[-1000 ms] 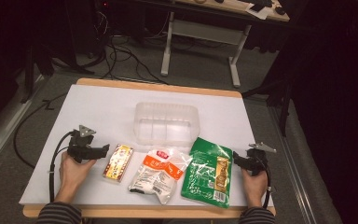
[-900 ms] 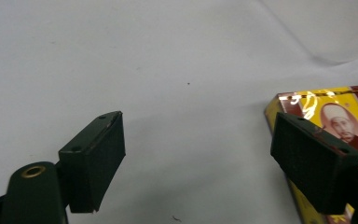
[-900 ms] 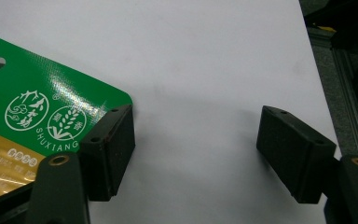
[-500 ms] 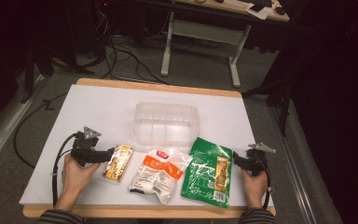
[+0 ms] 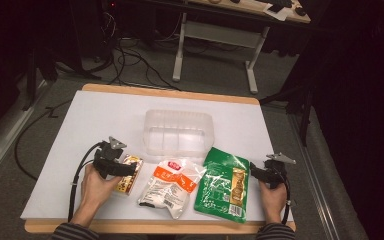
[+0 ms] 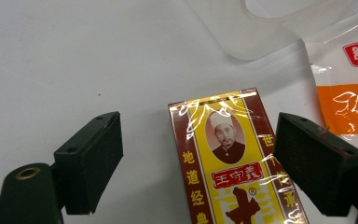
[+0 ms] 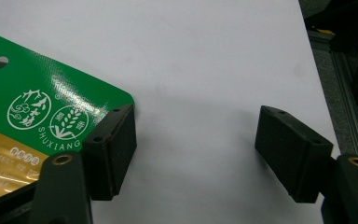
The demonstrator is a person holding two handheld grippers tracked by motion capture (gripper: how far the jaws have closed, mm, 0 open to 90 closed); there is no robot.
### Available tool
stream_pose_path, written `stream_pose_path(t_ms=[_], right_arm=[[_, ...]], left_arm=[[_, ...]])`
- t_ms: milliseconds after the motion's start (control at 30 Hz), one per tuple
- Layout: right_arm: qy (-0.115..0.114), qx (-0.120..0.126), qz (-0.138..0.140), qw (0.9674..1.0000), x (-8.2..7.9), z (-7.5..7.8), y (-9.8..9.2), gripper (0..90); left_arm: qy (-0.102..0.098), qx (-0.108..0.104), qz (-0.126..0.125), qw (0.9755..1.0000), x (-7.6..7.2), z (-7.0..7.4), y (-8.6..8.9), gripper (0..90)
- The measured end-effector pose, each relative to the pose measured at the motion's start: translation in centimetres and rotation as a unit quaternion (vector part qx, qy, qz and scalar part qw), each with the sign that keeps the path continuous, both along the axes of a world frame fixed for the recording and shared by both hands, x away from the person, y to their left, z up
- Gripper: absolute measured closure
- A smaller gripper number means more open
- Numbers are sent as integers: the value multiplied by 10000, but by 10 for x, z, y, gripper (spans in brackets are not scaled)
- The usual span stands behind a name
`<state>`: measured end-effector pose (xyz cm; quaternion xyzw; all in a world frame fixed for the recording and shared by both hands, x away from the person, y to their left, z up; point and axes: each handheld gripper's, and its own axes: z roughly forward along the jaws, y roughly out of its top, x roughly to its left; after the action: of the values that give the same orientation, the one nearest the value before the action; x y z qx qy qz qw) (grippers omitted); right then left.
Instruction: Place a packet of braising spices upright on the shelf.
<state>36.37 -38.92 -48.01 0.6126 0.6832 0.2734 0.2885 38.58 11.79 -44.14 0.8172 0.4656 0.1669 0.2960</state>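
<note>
Over the yellow box (image 6: pixel 233 163), left gripper (image 6: pixel 198 161) now closer, jaws apart

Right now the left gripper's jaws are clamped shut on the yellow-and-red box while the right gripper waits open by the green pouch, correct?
Not quite: the left gripper is open, its jaws standing either side of the yellow-and-red box without touching it, as the left gripper view shows. The right gripper does wait open by the green pouch.

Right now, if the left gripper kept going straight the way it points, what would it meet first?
Probably the yellow-and-maroon box, lying between the open left gripper jaws; beyond it sits the clear plastic container.
</note>
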Motion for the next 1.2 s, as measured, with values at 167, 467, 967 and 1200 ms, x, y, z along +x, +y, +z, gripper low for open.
stream_pose_path(t_ms=[167, 467, 967, 1200], right_arm=[[-2, 0, 2, 10000, 0, 0, 0, 298], [6, -13, 3, 10000, 0, 0, 0, 301], [-2, -12, 9, 10000, 0, 0, 1, 308], [-3, -12, 15, 10000, 0, 0, 1, 309]], left_arm=[[133, 84, 10, 9999, 5, -6, -8, 164], [283, 272, 14, 9992, 12, -6, -24, 168], [736, 461, 193, 9960, 27, -15, -38, 198], [803, 563, 232, 9949, 28, -16, -38, 254]])
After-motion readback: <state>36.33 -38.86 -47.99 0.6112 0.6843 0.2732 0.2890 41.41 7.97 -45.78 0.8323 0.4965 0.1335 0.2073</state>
